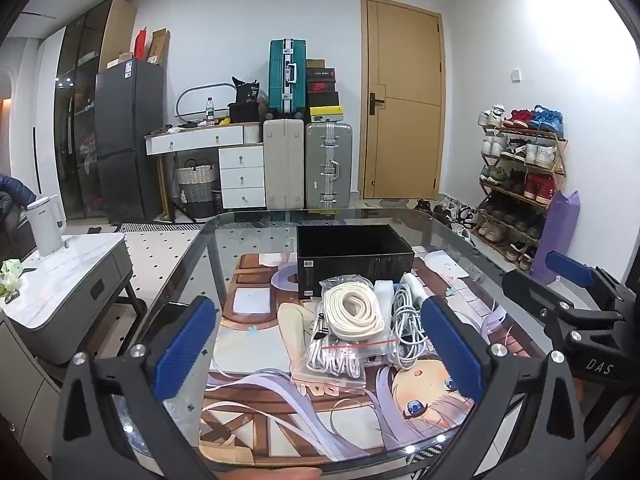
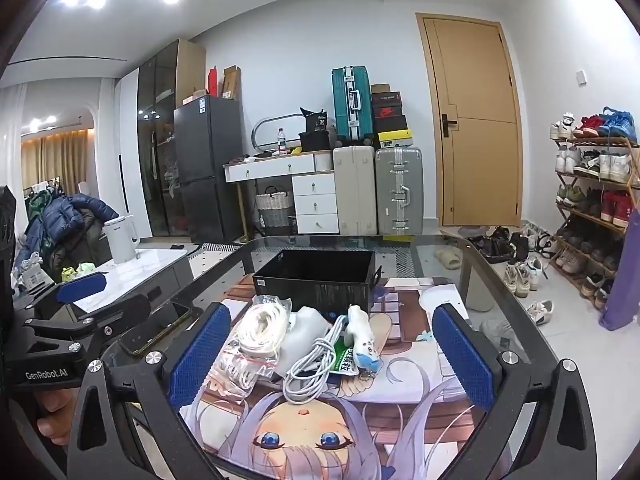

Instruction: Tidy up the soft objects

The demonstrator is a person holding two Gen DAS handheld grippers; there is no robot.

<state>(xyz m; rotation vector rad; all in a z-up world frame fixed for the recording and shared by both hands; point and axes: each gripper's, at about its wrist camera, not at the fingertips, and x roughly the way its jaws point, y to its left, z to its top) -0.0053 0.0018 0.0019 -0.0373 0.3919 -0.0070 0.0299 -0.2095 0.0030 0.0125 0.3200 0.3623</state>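
Observation:
A pile of soft things lies on the printed mat in front of an open black box (image 1: 354, 258) (image 2: 318, 276). It holds a coiled cream rope (image 1: 352, 312) (image 2: 262, 330), a clear zip bag of white cables (image 1: 340, 356) (image 2: 240, 368), a loose white cable bundle (image 1: 406, 324) (image 2: 312, 364), a white pouch (image 2: 306, 328) and a small white plush toy (image 2: 362, 338). My left gripper (image 1: 320, 352) is open and empty, its blue pads either side of the pile. My right gripper (image 2: 330, 356) is open and empty, also before the pile. Each gripper shows in the other's view.
The anime mat (image 1: 280, 396) covers a glass table (image 1: 460, 224). A phone (image 2: 156, 336) lies on the glass at the left. A side cabinet with a white kettle (image 1: 46, 224) stands left; a shoe rack (image 1: 520, 176) stands right. Suitcases and a desk line the back wall.

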